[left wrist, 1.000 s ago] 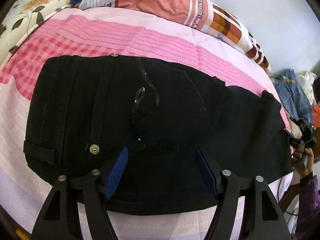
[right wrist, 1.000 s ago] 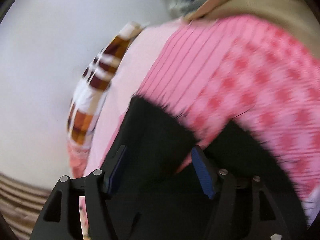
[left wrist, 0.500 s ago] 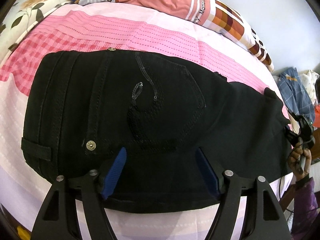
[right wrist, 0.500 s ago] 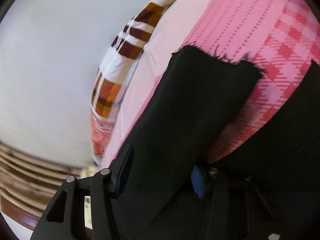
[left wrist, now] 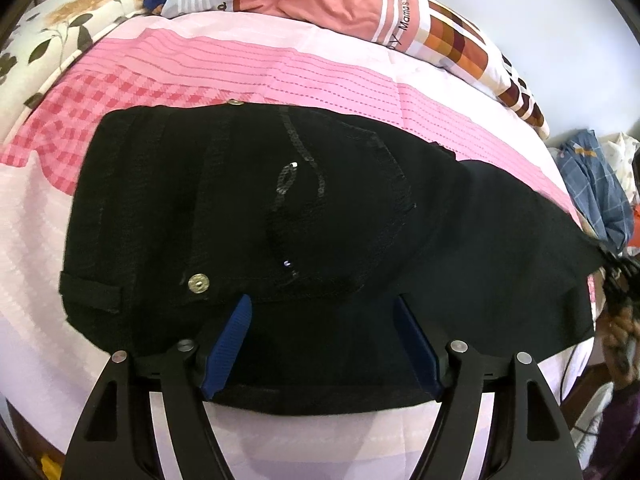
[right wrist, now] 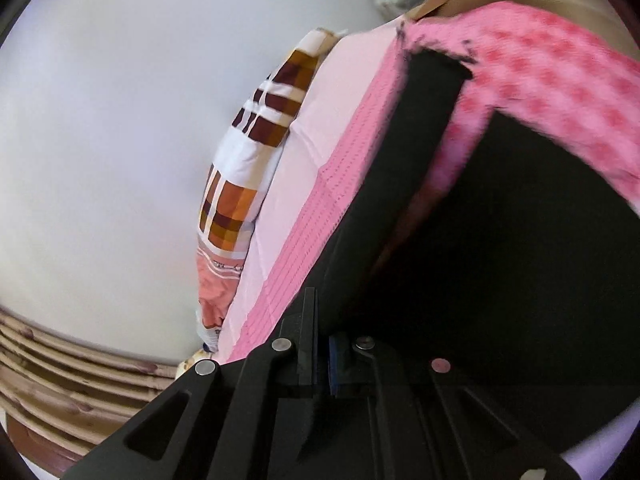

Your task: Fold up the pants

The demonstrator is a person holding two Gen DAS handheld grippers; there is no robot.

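Black pants (left wrist: 304,216) lie across a pink bedspread (left wrist: 280,68), waistband at the left with a metal button (left wrist: 199,282) and a sequin pattern on the pocket. My left gripper (left wrist: 320,304) hovers over the near edge of the pants, its blue pads (left wrist: 230,344) apart and nothing pinched between them. In the right wrist view my right gripper (right wrist: 323,344) is shut on the black pant leg (right wrist: 404,184), which stretches away taut and lifted off the bedspread (right wrist: 340,184). That gripper also shows small at the pants' far right end (left wrist: 618,276).
A patterned pillow (left wrist: 400,16) lies along the far edge against the pale wall (right wrist: 120,120). A floral pillow (left wrist: 52,40) sits at the far left. Blue checked clothes (left wrist: 596,184) are heaped beyond the bed's right end. A wooden headboard (right wrist: 60,392) shows low left.
My right gripper closed on the pant leg and pulled it up and sideways, stretching it. In the left view the pants' right end drew out further; the left gripper held still.
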